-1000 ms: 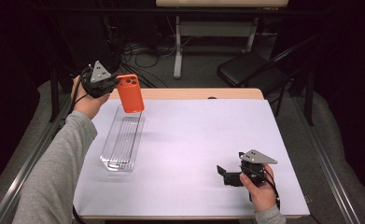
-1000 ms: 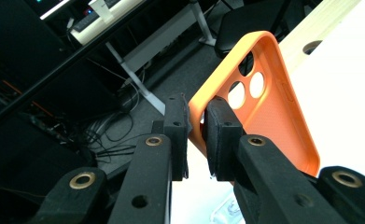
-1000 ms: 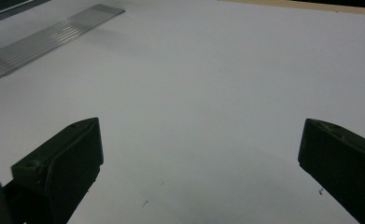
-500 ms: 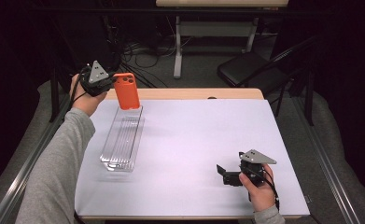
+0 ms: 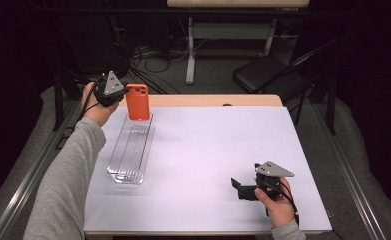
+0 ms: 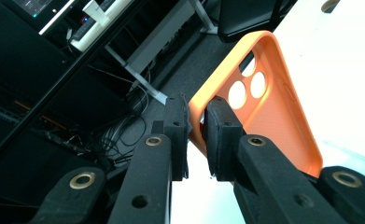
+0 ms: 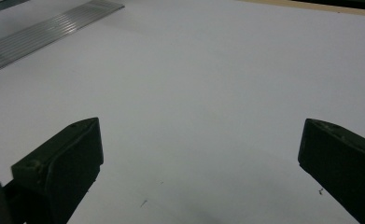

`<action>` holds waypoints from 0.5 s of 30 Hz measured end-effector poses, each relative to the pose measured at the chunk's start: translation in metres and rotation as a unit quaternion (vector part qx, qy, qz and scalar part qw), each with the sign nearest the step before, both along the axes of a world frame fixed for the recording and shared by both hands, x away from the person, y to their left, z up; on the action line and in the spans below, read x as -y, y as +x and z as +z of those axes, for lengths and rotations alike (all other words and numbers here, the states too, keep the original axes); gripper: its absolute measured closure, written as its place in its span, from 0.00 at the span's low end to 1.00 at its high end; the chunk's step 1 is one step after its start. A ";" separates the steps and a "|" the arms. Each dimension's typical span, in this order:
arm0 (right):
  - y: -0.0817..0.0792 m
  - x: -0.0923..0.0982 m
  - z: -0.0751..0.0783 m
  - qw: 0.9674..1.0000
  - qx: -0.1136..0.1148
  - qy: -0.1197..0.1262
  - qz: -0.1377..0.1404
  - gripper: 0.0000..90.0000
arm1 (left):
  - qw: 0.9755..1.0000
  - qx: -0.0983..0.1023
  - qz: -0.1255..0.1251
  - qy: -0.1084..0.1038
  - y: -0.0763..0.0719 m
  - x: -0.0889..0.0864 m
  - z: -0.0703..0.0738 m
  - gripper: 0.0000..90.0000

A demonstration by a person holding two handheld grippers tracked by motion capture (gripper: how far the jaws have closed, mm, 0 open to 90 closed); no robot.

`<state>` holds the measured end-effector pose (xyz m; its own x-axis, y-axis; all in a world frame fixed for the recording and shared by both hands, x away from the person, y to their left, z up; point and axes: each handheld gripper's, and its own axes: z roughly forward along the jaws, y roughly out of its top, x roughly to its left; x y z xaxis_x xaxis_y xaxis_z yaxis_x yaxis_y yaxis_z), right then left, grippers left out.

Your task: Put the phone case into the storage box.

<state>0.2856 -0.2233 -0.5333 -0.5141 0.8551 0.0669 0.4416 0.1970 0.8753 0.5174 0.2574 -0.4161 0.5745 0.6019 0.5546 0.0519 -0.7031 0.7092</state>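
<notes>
An orange phone case (image 5: pixel 138 101) with three camera holes hangs upright over the far end of a clear ribbed tray (image 5: pixel 129 150). My left gripper (image 5: pixel 119 93) is shut on the case's edge; in the left gripper view the jaws pinch the rim of the orange phone case (image 6: pixel 259 107) near the camera cut-out, with my left gripper (image 6: pixel 196 135) closed tight. My right gripper (image 5: pixel 238 187) rests low on the white table at the front right, held by a hand. In the right gripper view my right gripper (image 7: pixel 199 154) stands open with bare table between its jaws.
The white table top (image 5: pixel 218 150) spreads between the tray and the right gripper. The clear tray (image 7: pixel 45 32) lies far off in the right gripper view. A dark chair (image 5: pixel 268 75), cables and a desk frame stand beyond the table's wooden far edge (image 5: pixel 208 101).
The left gripper has carried the orange case slightly toward the left and far end of the tray. The right gripper has stayed put.
</notes>
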 end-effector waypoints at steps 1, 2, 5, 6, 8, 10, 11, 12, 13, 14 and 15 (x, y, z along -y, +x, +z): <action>0.000 0.000 0.000 1.000 0.000 0.001 0.000 0.00 | 1.000 0.002 0.001 -0.002 0.000 0.000 -0.001 0.89; 0.000 0.000 0.000 1.000 -0.001 0.000 0.001 0.00 | 1.000 0.003 0.002 0.000 0.000 0.000 -0.002 0.89; -0.001 0.000 0.000 1.000 -0.001 0.000 0.000 0.00 | 1.000 0.002 0.000 0.003 0.000 0.000 -0.004 0.89; -0.001 0.000 0.000 1.000 -0.001 -0.001 0.000 0.00 | 1.000 0.003 -0.001 0.005 0.001 0.001 -0.005 0.89; -0.001 0.001 0.000 1.000 0.000 0.000 -0.001 0.00 | 1.000 0.004 -0.003 0.004 0.000 0.002 -0.006 0.89; -0.001 0.002 0.000 1.000 0.000 0.002 -0.004 0.00 | 1.000 0.006 -0.003 0.004 0.000 0.003 -0.007 0.89; -0.001 0.002 0.000 1.000 0.001 0.003 -0.005 0.00 | 1.000 0.006 -0.004 0.005 0.000 0.003 -0.007 0.89; -0.001 0.003 0.000 1.000 -0.001 0.001 -0.005 0.00 | 1.000 0.009 -0.005 0.002 0.000 0.003 -0.007 0.89; -0.001 0.003 0.000 1.000 -0.001 0.002 -0.006 0.00 | 1.000 0.010 -0.005 0.001 0.000 0.003 -0.008 0.89; -0.002 0.003 0.000 1.000 -0.002 0.003 -0.007 0.00 | 1.000 0.011 -0.005 0.000 0.000 0.003 -0.009 0.89; -0.001 0.003 0.000 1.000 -0.002 0.004 -0.008 0.00 | 1.000 0.012 -0.005 -0.001 0.000 0.003 -0.010 0.89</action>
<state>0.2842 -0.2264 -0.5337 -0.5008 0.8622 0.0765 0.4480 0.1825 0.8752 0.5169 0.2543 -0.4260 0.5669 0.5975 0.5671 0.0283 -0.7021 0.7115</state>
